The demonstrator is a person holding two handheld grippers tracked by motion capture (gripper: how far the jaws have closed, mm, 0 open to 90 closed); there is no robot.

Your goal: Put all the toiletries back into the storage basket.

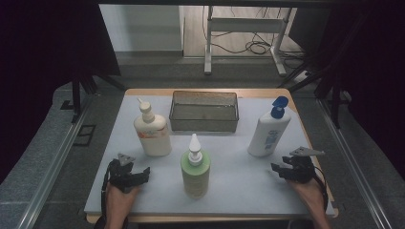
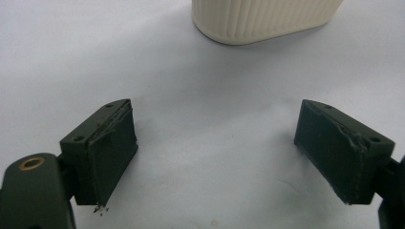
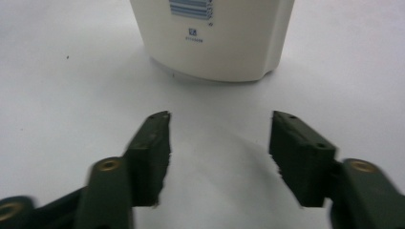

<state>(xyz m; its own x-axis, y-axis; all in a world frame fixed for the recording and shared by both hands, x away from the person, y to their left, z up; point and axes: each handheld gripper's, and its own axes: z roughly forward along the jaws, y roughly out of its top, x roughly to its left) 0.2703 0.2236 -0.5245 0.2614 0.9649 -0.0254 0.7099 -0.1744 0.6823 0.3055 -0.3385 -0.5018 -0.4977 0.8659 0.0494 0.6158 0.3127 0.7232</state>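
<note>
Three bottles stand on the white table (image 1: 239, 186): a cream pump bottle (image 1: 152, 132) at the left, a green bottle with a white nozzle (image 1: 195, 168) at the front middle, and a white bottle with a blue pump (image 1: 270, 129) at the right. My left gripper (image 1: 139, 174) rests open near the front left, pointing at the cream bottle's base (image 2: 260, 19), nothing between its jaws (image 2: 215, 152). My right gripper (image 1: 278, 170) sits at the front right, just short of the white bottle's base (image 3: 215, 38). Its jaws stand partly apart around bare table (image 3: 219, 152).
A dark mesh basket (image 1: 204, 111) stands at the back middle of the table. The table's front edge lies just behind both hands. A white frame's legs and cables lie on the floor beyond the table.
</note>
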